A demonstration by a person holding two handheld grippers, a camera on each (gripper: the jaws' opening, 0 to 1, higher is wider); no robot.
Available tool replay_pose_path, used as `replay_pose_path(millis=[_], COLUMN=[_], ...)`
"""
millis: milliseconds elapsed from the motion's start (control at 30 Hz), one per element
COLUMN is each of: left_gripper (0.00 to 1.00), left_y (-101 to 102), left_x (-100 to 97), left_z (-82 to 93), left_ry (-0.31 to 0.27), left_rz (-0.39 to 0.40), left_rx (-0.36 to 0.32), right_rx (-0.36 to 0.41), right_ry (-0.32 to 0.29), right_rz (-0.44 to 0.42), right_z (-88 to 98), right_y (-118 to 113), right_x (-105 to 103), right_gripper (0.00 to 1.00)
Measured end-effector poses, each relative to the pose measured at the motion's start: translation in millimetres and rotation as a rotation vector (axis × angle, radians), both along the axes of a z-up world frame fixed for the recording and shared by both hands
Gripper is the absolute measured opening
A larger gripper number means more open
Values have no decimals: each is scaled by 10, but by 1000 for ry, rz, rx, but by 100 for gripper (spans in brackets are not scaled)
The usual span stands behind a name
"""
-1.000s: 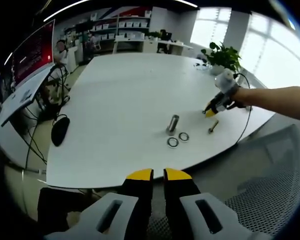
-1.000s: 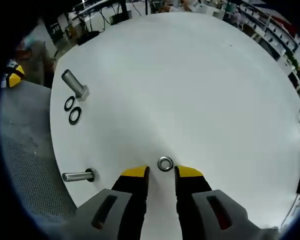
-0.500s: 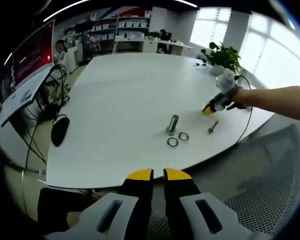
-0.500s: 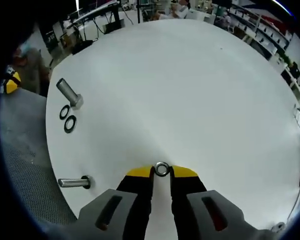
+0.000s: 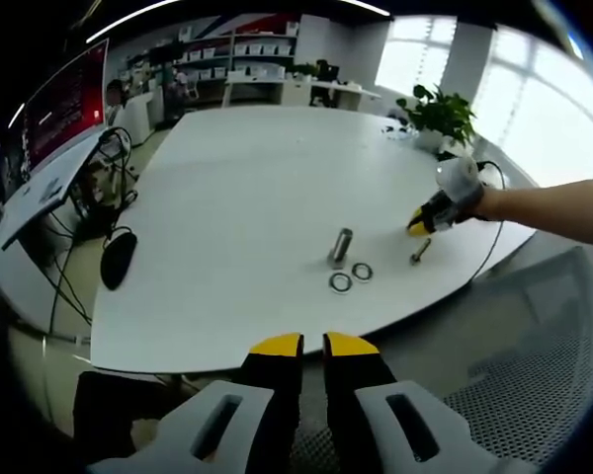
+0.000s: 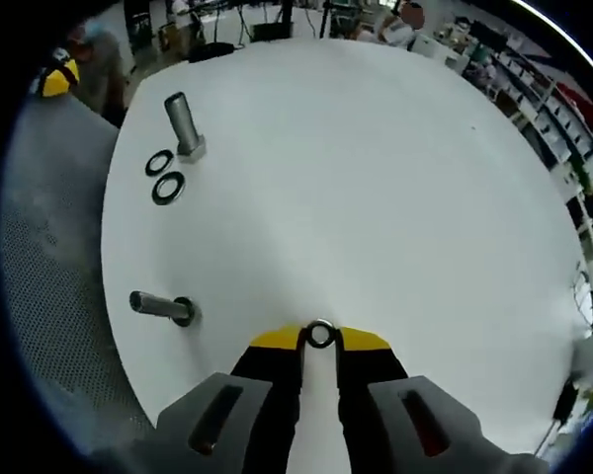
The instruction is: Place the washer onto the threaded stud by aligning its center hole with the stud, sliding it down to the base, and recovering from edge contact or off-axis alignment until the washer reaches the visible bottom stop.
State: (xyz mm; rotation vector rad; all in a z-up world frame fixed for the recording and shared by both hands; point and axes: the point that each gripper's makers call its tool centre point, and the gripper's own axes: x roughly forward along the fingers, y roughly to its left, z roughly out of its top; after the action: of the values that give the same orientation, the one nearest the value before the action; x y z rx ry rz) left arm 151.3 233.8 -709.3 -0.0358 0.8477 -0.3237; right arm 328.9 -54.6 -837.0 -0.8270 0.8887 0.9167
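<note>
Yellow-tipped jaws of my right hand-held gripper (image 6: 320, 339) are pinching a small metal washer (image 6: 321, 335) between their tips, over the white counter (image 6: 376, 197) near its rounded edge. In the right gripper view, the threaded stud (image 6: 183, 122) is standing upright on its square base at the upper left, well apart from the held washer. Two more washers (image 6: 164, 176) are lying flat on the counter just beside the stud's base, close to each other. A second bolt (image 6: 161, 306) is lying on its side near the counter edge, between the stud and my right hand-held gripper. A grey mesh chair (image 6: 49, 296) is sitting off the counter edge at the left.

In the left gripper view, my left hand-held gripper (image 5: 312, 346) is hovering off the near edge of the counter (image 5: 227, 217), its yellow-tipped jaws pressed nearly together and holding nothing. From here the stud (image 5: 341, 245) is standing near the counter's right part, with the two washers (image 5: 352, 276) lying in front of it and the lying bolt (image 5: 420, 249) to their right. My right hand-held gripper (image 5: 421, 222) is reaching in from the right, just beyond the lying bolt. A black computer mouse (image 5: 119, 257) is resting on the far left part of the counter, and a potted plant (image 5: 440, 114) is standing at the far side.
</note>
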Motion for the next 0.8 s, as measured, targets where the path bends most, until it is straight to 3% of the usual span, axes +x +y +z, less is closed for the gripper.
replay_pose_path(millis=[100,400,567,800], left_gripper=[6,6,6,6], left_y=[-1,-5,-6,-4], left_x=[0,-2,-1,-1], left_z=[-1,-1,3,1], left_ry=[0,1,-1,-1], left_rz=[-2,-7,-5,-6], left_rx=[0,0,-2,-2], right_rx=[-35,95,171,200], right_ry=[-11,-12,42,95], right_rz=[50,36,13,24], right_z=[0,334,542,751], right_y=[5,178,273,345], right_x=[-86,-166,-328,-497], right_gripper=[14,13,13,13])
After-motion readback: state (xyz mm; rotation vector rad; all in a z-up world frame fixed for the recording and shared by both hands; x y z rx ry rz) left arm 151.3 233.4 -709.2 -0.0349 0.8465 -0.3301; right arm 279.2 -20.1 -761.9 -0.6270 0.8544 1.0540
